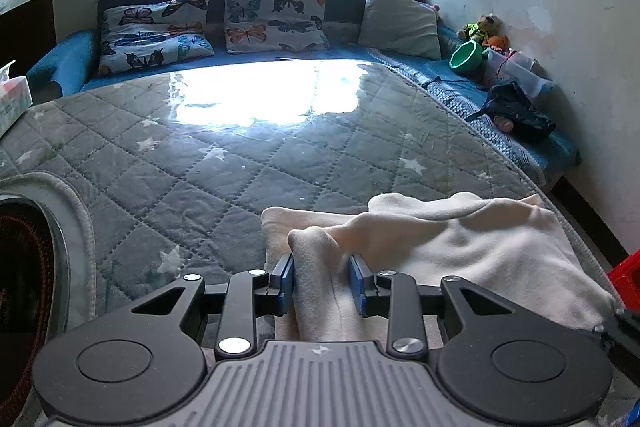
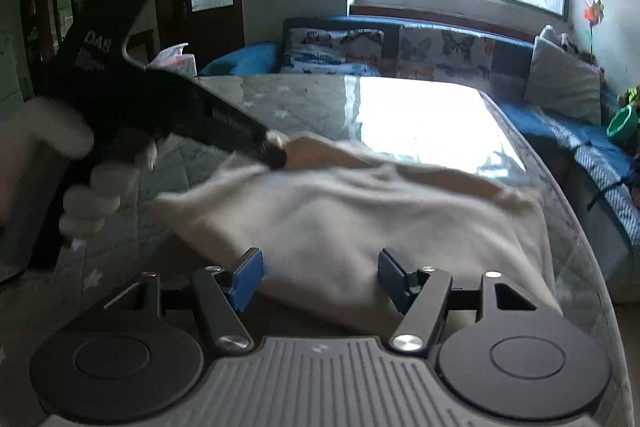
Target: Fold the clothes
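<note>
A cream fleece garment (image 1: 472, 247) lies on the near right part of a grey quilted table cover (image 1: 208, 163). My left gripper (image 1: 322, 279) is shut on a bunched fold of the garment between its blue pads (image 1: 286, 277) and lifts it slightly. In the right wrist view the same garment (image 2: 360, 219) is spread in front of my right gripper (image 2: 320, 277), which is open and empty just above the garment's near edge. The left gripper (image 2: 276, 157) shows there too, held by a white-gloved hand, pinching the garment's far left edge.
A blue sofa (image 1: 68, 67) with butterfly cushions (image 1: 276, 17) and a grey pillow (image 1: 400, 21) runs behind the table. A green bowl (image 1: 466, 55), toys and a black bag (image 1: 516, 113) sit at the right. A tissue box (image 1: 12, 99) stands at the left.
</note>
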Demonstrator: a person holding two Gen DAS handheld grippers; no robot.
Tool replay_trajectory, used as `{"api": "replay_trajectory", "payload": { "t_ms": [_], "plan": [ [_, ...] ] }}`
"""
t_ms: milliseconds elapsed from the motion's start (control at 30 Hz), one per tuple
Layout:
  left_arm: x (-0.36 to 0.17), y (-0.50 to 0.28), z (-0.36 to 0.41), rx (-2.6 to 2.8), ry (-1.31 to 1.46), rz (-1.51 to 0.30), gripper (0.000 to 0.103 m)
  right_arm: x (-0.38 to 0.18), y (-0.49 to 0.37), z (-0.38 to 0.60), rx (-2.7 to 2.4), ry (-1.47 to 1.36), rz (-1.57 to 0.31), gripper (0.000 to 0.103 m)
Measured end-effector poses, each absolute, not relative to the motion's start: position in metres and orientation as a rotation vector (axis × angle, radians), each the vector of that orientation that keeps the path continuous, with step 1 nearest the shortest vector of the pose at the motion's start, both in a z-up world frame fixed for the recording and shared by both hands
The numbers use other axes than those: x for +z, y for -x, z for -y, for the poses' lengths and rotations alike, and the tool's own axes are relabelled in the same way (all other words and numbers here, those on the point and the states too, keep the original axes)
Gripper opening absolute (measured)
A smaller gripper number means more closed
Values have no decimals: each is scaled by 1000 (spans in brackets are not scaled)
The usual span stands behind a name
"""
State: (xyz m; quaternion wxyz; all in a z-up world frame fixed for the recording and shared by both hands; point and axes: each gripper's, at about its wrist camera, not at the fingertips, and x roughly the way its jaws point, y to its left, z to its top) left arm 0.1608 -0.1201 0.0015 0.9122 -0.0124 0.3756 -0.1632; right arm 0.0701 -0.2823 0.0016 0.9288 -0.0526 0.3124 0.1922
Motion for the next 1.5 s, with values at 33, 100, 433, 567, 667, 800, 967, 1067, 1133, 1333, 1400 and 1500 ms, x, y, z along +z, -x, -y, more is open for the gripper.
{"api": "replay_trajectory", "payload": {
  "t_ms": [33, 100, 433, 567, 667, 800, 967, 1067, 1133, 1333, 1400, 1500],
  "plan": [
    [4, -158, 119, -342, 31, -767, 32, 2, -66, 286, 392, 106, -642, 65],
    [10, -153, 117, -350, 41, -750, 32, 7, -59, 295, 378, 87, -632, 65],
    [13, -113, 125, -463, 34, -732, 32, 4, -67, 348, 222, -19, -667, 66],
    [3, -104, 124, -469, 20, -753, 32, 13, -70, 347, 246, 1, -650, 66],
    [-1, -101, 121, -469, 27, -757, 32, 24, -83, 338, 268, 38, -625, 66],
    [-1, -97, 120, -471, 42, -754, 35, 34, -115, 319, 334, 47, -610, 65],
    [0, -95, 117, -470, 65, -759, 37, 27, -165, 288, 415, 50, -661, 59],
    [0, -95, 117, -471, 77, -759, 37, 16, -186, 267, 441, 89, -687, 55],
    [-1, -94, 116, -472, 88, -761, 38, 8, -196, 256, 451, 109, -705, 52],
    [0, -91, 115, -484, 96, -758, 43, 0, -207, 242, 445, 155, -709, 52],
    [1, -91, 112, -487, 110, -759, 43, 5, -204, 242, 447, 158, -697, 53],
    [3, -93, 107, -493, 139, -764, 43, 16, -198, 242, 474, 158, -673, 53]
  ]
}}
